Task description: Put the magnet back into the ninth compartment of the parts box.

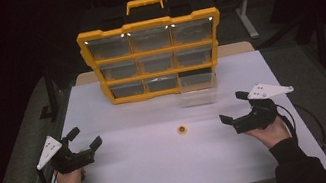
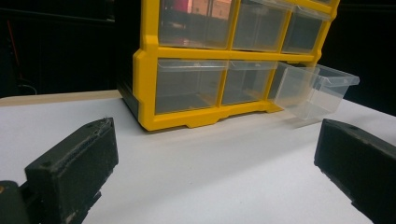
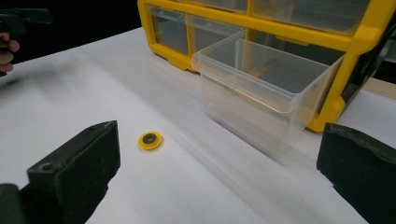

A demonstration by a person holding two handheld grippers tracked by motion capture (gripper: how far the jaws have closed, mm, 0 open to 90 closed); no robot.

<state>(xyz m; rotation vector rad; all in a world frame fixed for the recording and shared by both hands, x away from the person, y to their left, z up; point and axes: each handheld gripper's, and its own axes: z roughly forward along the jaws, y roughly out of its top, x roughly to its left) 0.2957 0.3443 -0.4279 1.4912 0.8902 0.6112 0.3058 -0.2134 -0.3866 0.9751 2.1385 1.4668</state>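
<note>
A small flat yellow ring with a dark centre (image 1: 182,129) lies on the white tabletop (image 1: 163,162), near a clear plastic drawer (image 1: 198,90) pulled out from the yellow-framed organiser's (image 1: 151,53) bottom-right slot.

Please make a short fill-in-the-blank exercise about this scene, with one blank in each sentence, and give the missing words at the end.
1. The frame of the drawer cabinet is ______ in colour.
2. The one clear drawer that is pulled out belongs to the ______ row of the cabinet.
3. The small yellow ring lies on the white table ______ the left tool and the right tool.
4. Both tools have their jaws ______ and hold nothing.

Missing words: yellow; bottom; between; open
</note>
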